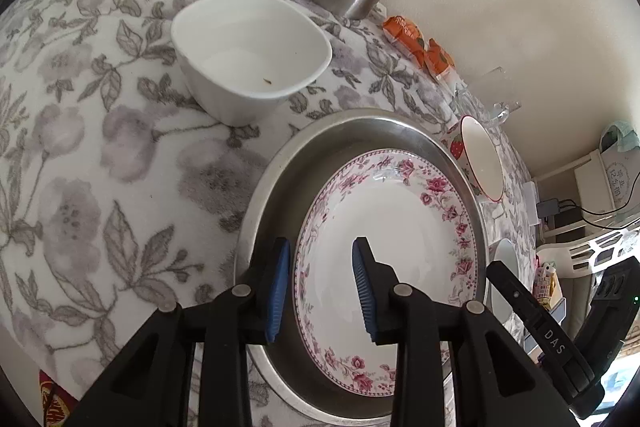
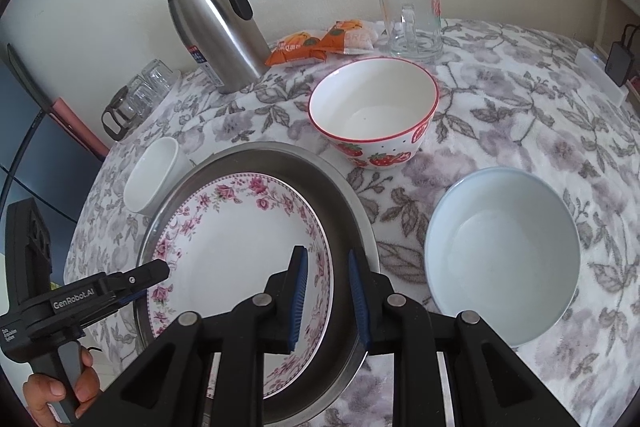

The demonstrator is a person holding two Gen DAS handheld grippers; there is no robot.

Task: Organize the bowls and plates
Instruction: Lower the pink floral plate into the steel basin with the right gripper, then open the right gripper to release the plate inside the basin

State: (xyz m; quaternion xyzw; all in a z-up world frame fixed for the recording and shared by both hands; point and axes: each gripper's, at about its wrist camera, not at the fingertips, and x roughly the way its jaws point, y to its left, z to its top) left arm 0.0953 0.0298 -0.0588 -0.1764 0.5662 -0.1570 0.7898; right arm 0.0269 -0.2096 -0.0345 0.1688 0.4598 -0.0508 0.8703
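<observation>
A white plate with a pink flower rim (image 1: 392,227) (image 2: 240,247) lies in a round steel pan (image 1: 276,187) (image 2: 348,195) on the flowered tablecloth. My left gripper (image 1: 321,245) straddles the plate's left rim: the jaws stand apart and dark pan shows between the outer pad and the rim. At the plate's right rim, my right gripper (image 2: 326,251) is shut on it, one pad inside the plate and one by the pan wall. A plain white bowl (image 1: 248,55) sits left of the pan. A strawberry bowl (image 2: 372,107) and a pale blue bowl (image 2: 504,251) stand to its right.
A steel thermos jug (image 2: 216,23), orange snack packets (image 2: 316,43) and a glass mug (image 2: 412,19) line the back by the wall. Small glasses (image 2: 140,95) sit at the back left corner. A hand (image 2: 52,391) holds the left gripper's handle past the table's left edge.
</observation>
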